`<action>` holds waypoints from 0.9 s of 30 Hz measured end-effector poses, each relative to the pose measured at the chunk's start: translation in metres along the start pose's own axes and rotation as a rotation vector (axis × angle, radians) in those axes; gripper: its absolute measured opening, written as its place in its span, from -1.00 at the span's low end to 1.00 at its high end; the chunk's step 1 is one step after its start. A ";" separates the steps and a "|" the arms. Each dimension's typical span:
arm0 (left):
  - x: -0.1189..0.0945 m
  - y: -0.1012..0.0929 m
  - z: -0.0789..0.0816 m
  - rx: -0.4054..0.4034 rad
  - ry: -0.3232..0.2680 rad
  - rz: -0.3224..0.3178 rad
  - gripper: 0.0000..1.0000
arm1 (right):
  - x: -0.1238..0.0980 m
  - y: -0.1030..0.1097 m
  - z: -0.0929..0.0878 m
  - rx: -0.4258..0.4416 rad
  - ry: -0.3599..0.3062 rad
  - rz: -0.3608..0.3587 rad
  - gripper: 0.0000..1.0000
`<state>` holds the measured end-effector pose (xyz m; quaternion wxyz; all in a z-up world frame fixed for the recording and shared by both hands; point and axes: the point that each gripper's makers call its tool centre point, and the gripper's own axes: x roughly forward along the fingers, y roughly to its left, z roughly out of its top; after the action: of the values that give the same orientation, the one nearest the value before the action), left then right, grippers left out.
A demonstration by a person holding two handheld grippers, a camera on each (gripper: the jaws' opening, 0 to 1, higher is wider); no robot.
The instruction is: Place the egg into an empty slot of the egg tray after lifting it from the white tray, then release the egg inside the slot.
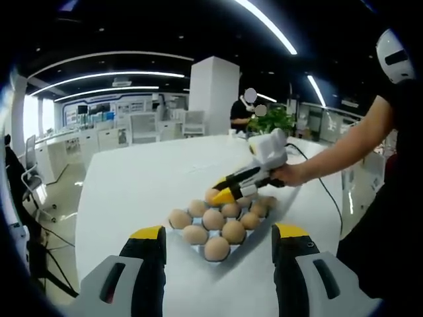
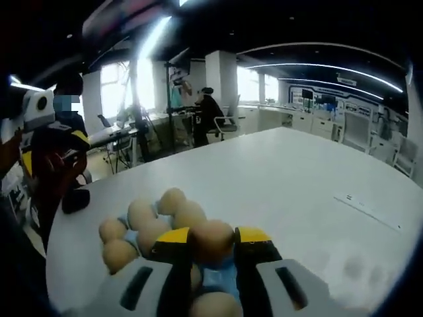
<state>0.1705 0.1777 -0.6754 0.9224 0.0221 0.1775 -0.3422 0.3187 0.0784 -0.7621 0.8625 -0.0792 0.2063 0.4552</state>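
Note:
A light blue egg tray lies on the white table, with several brown eggs in its slots. My left gripper stands open just short of the tray's near edge, nothing between its yellow-tipped fingers. My right gripper, held by a hand, reaches in from the right over the tray's far side. In the right gripper view, the right gripper is shut on a brown egg, low over the blue tray. That held egg shows beside its yellow tips. Whether it rests in a slot, I cannot tell.
The white table stretches far beyond the tray. A cable runs along its right side. A green plant and a seated person are at the far end. A small black object lies near one table edge.

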 end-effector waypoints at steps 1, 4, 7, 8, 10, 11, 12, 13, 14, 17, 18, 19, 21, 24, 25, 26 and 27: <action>0.000 0.000 0.000 0.000 0.000 0.000 0.30 | 0.000 0.001 -0.001 0.010 0.005 0.006 -0.50; 0.001 0.000 0.000 0.004 0.003 -0.002 0.30 | 0.004 -0.002 -0.006 0.054 0.045 0.010 -0.50; 0.002 0.000 0.002 0.006 0.001 -0.004 0.30 | 0.004 -0.005 -0.012 0.105 0.081 0.019 -0.49; 0.002 0.001 0.002 0.006 -0.001 -0.003 0.30 | 0.004 -0.006 -0.012 0.091 0.083 0.018 -0.49; 0.002 0.001 0.003 0.006 -0.002 -0.002 0.30 | 0.004 -0.005 -0.011 0.089 0.078 0.020 -0.50; 0.002 0.001 0.003 0.007 -0.002 -0.003 0.30 | 0.005 -0.005 -0.010 0.071 0.074 0.019 -0.51; 0.002 0.001 0.003 0.007 -0.001 -0.003 0.30 | 0.006 -0.004 -0.010 0.061 0.067 0.024 -0.50; 0.003 0.001 0.003 0.008 0.000 -0.004 0.30 | 0.006 -0.005 -0.010 0.061 0.066 0.022 -0.50; 0.003 0.001 0.003 0.009 0.000 -0.005 0.30 | 0.006 -0.005 -0.010 0.059 0.063 0.022 -0.49; 0.003 0.001 0.002 0.007 0.001 -0.004 0.29 | 0.005 -0.006 -0.008 0.052 0.040 0.015 -0.31; 0.003 0.001 0.002 0.008 0.003 -0.004 0.29 | 0.004 -0.005 -0.009 0.048 0.029 0.024 -0.27; 0.003 0.001 0.002 0.008 0.001 -0.004 0.29 | 0.002 -0.005 -0.009 0.055 0.022 0.024 -0.27; 0.003 0.001 0.003 0.007 -0.001 -0.003 0.29 | -0.001 -0.005 -0.005 0.038 -0.007 0.017 -0.29; 0.003 0.002 0.003 0.009 0.000 -0.003 0.29 | -0.007 -0.008 -0.003 0.027 -0.030 -0.002 -0.31; 0.003 0.002 0.003 0.008 0.000 -0.004 0.29 | -0.009 -0.007 0.000 0.059 -0.048 0.011 -0.31; 0.004 0.001 0.003 0.008 0.001 -0.005 0.29 | -0.011 -0.009 0.000 0.059 -0.052 0.005 -0.31; 0.004 0.001 0.002 0.009 0.004 -0.006 0.29 | -0.014 -0.010 0.001 0.042 -0.060 0.001 -0.31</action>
<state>0.1746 0.1753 -0.6748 0.9209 0.0264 0.1778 -0.3459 0.3197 0.0623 -0.7557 0.8696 -0.0474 0.1901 0.4532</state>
